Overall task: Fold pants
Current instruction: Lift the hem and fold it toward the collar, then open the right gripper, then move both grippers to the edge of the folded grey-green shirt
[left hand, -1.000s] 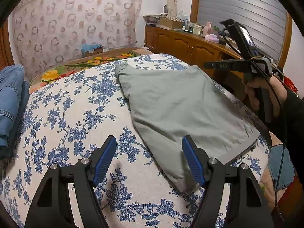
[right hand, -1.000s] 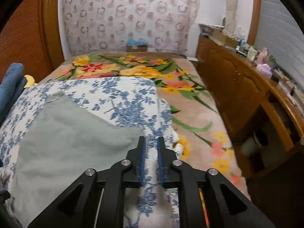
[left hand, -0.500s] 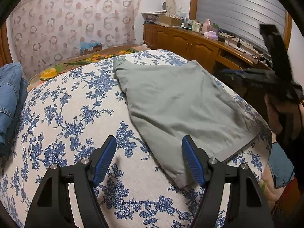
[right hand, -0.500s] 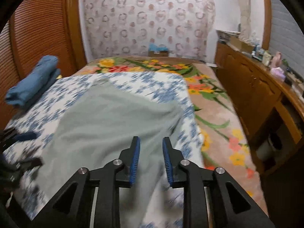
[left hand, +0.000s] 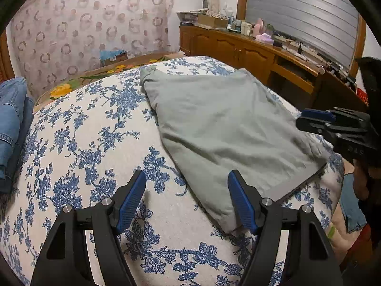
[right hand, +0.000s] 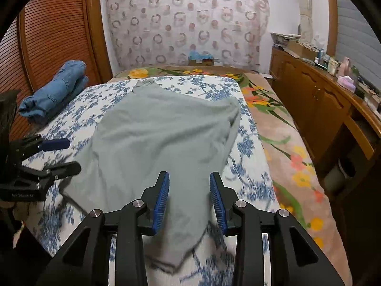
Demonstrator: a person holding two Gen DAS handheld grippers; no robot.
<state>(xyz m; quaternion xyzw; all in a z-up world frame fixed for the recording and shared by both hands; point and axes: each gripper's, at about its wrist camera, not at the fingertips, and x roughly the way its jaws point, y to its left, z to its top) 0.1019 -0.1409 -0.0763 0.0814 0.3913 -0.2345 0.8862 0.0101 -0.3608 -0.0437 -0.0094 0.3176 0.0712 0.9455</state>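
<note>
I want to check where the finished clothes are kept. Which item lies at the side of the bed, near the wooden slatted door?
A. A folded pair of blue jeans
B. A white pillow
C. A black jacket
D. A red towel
A. The right wrist view shows folded blue jeans lying on the floral bedspread beside the slatted wooden door, apart from the grey-green pants.

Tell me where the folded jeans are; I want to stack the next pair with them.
The jeans lie at the bed's far left edge in the right wrist view, against the slatted wooden door, left of the grey pants.
</note>
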